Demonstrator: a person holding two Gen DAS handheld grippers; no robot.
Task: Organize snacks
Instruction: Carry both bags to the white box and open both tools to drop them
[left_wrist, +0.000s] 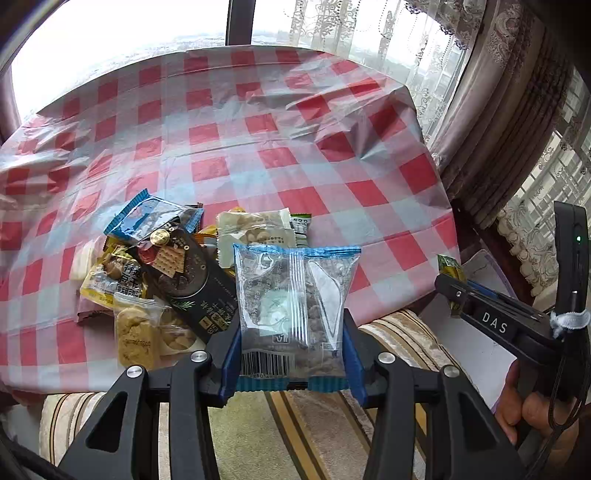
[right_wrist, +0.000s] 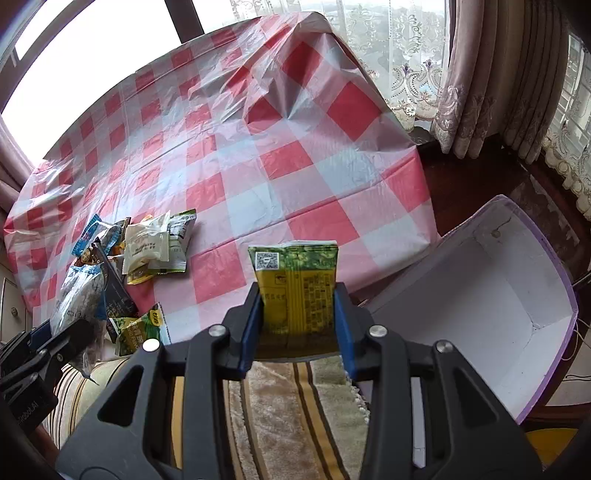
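- The left gripper (left_wrist: 291, 354) is clamped on a clear plastic snack packet with blue crimped ends (left_wrist: 295, 314); the packet stands between the blue pads with its long axis running along the fingers.
- The right gripper (right_wrist: 299, 325) is clamped on a yellow-green foil sachet printed with a square code (right_wrist: 297, 291), likewise upright between its pads.
- Both held packets hang over the near table edge, above the striped cushion (right_wrist: 280, 413).
- The remaining heap of mixed snack packets (left_wrist: 159, 273) lies on the red-and-white checked plastic tablecloth (left_wrist: 258, 147), near its front edge.
- The open white cardboard box with purple rim (right_wrist: 491, 295) sits off the table, to the right of the right gripper.
- Judgement: the right hand is nearer the box and should deposit first; the left must cross further rightward.
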